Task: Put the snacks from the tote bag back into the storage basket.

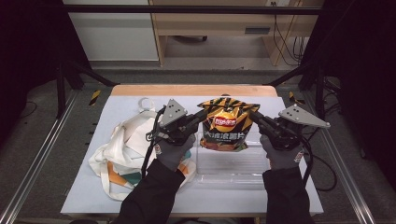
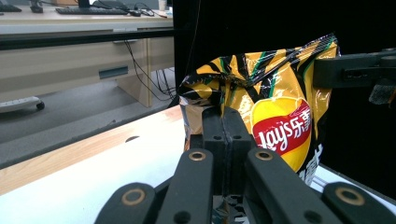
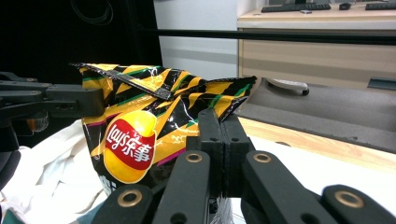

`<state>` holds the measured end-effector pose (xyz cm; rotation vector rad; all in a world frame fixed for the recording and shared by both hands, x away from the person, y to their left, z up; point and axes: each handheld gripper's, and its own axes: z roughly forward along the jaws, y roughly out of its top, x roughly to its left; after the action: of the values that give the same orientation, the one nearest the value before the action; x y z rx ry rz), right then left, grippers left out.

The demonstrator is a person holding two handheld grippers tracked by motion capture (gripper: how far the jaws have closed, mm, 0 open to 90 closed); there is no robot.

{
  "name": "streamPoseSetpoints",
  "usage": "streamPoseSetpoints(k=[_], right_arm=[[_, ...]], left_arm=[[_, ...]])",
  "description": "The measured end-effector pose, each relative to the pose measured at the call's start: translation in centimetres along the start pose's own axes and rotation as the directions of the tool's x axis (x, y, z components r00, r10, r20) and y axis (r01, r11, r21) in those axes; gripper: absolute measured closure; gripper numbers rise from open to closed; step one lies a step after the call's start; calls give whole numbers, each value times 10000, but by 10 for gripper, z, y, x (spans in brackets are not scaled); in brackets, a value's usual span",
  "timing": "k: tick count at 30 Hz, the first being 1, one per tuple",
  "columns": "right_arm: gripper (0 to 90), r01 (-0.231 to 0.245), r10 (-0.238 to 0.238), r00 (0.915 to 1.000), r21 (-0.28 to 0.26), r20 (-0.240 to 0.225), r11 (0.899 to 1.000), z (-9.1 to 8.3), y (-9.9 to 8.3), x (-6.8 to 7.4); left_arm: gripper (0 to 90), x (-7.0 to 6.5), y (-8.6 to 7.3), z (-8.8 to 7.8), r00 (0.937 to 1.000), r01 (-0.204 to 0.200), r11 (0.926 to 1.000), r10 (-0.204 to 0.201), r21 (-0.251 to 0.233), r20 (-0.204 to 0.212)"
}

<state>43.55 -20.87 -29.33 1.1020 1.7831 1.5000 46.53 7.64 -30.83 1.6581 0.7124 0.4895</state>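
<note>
The chip bag (image 2: 261,107) bears a red "Lay's" logo with Chinese characters beside it.

A yellow-and-black striped Lay's crisp bag (image 1: 225,123) with a red logo stands upright, crinkled and sealed, above a clear plastic tray (image 1: 229,165) on the tabletop (image 1: 299,186).

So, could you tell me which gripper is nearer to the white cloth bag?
Left. The left gripper is beside the cloth bag; the right gripper is across the chip bag.
</note>
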Motion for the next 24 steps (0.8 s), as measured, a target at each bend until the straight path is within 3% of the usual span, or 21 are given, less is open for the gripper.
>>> streamPoseSetpoints(k=[24], right_arm=[[897, -165, 139, 9994, 843, 306, 9963, 22, -24, -9]], left_arm=[[899, 11, -32, 18, 9994, 342, 9974, -337, 635, -98]])
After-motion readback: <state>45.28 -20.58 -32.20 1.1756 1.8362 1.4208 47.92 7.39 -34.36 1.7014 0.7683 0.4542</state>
